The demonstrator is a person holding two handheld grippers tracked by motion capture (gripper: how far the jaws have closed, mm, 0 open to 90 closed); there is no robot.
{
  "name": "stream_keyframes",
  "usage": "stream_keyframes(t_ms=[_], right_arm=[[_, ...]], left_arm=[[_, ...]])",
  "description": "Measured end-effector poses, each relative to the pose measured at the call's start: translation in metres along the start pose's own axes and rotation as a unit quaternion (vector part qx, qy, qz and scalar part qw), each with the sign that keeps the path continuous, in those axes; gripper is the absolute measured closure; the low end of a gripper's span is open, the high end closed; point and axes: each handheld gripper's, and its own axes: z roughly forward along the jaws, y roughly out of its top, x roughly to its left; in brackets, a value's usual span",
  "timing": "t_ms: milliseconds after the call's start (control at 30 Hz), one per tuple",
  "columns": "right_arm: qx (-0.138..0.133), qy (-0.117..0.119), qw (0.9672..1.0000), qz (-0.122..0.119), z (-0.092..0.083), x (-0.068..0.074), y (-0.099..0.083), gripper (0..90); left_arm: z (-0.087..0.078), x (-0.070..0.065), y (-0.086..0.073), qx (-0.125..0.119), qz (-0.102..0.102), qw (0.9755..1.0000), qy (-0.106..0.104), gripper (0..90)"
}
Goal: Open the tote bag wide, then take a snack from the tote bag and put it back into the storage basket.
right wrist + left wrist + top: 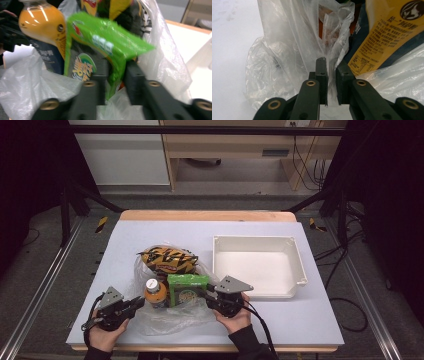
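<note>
Unpacking of a clear plastic bag (165, 317) on the tabletop (300, 320): left gripper (331, 75), fingers pinching the film, anchors it, while right gripper (115, 80) clamps the green snack packet (105, 47), apparently to withdraw it.

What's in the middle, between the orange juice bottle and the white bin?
In the high view, a green snack packet stands right beside the bottle. The right gripper grips its edge. Past that, bare table runs to the bin.
</note>
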Motion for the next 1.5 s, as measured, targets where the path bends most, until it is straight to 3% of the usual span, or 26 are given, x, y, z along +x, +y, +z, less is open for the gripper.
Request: stream_keyframes(t_ms=[67, 167, 233, 400, 433, 567, 833, 1200, 1500], right_arm=[[0.009, 0.008, 0.9998, 0.018, 0.003, -0.003, 0.0, 51.2], [0.017, 0.014, 0.9994, 0.026, 0.011, -0.006, 0.003, 48.3], [0.012, 0.021, 0.9991, 0.034, 0.015, -0.007, 0.005, 51.1], [0.015, 0.033, 0.9988, 0.032, 0.018, -0.005, 0.009, 71.8], [0.012, 0.041, 0.9983, 0.04, 0.017, -0.005, 0.009, 74.0], [0.003, 0.045, 0.9984, 0.032, 0.01, -0.006, 0.012, 76.2], [-0.033, 0.052, 0.998, 0.018, -0.006, -0.001, 0.022, 76.6], [-0.081, 0.043, 0.9958, -0.006, -0.026, 0.008, 0.055, 76.3], [-0.121, 0.05, 0.9914, -0.006, -0.047, 0.008, 0.079, 76.1]], left_arm=[[0.0, 0.0, 0.0, 0.001, 0.0, 1.0, 0.0, 81.7], [0.0, 0.0, 0.0, 0.0, 0.001, 1.0, 0.0, 81.7], [0.0, 0.0, 0.0, -0.001, 0.0, 1.0, 0.0, 81.7], [0.0, 0.001, 0.0, -0.001, 0.0, 1.0, 0.0, 81.7], [0.0, 0.001, 0.0, -0.002, 0.0, 1.0, 0.0, 81.7], [0.0, 0.001, 0.0, -0.004, 0.0, 1.0, 0.003, 80.4], [-0.001, 0.001, 0.0, -0.005, 0.001, 1.0, 0.002, 80.4], [-0.001, 0.003, 0.0, -0.009, 0.0, 1.0, 0.003, 79.5], [0.0, 0.002, 0.0, -0.007, 0.0, 1.0, 0.003, 79.1]])
